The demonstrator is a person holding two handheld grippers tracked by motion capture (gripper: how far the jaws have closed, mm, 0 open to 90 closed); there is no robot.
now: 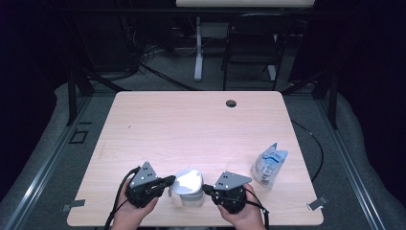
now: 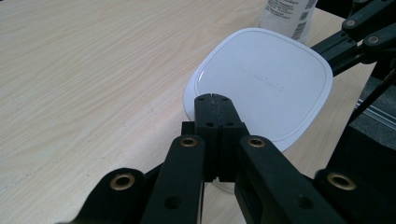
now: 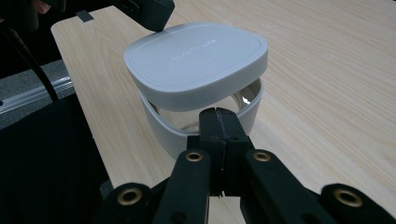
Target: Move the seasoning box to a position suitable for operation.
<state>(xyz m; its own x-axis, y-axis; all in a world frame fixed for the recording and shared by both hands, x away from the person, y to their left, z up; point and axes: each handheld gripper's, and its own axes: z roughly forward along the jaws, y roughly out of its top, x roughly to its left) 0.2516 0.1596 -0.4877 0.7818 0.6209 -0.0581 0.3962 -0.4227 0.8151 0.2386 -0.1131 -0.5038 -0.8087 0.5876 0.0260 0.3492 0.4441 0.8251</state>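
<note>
A pale grey square container [image 1: 187,195] stands near the table's front edge, between my two grippers. Its lid [image 1: 188,179] rests loosely on top, lifted off the base on one side; the right gripper view shows a gap between the lid [image 3: 196,60] and the base [image 3: 163,130]. My left gripper [image 1: 171,180] is shut with nothing between its jaws, and its tips [image 2: 214,97] lie at the near edge of the lid [image 2: 266,79]. My right gripper [image 1: 205,188] is shut and empty too, with its tips [image 3: 218,111] at the base's rim under the lid.
A clear plastic bag [image 1: 269,165] with blue print lies on the wooden table [image 1: 191,124] to the right of the container. A cable hole [image 1: 231,103] is near the far edge. A chair [image 1: 251,43] stands beyond the table.
</note>
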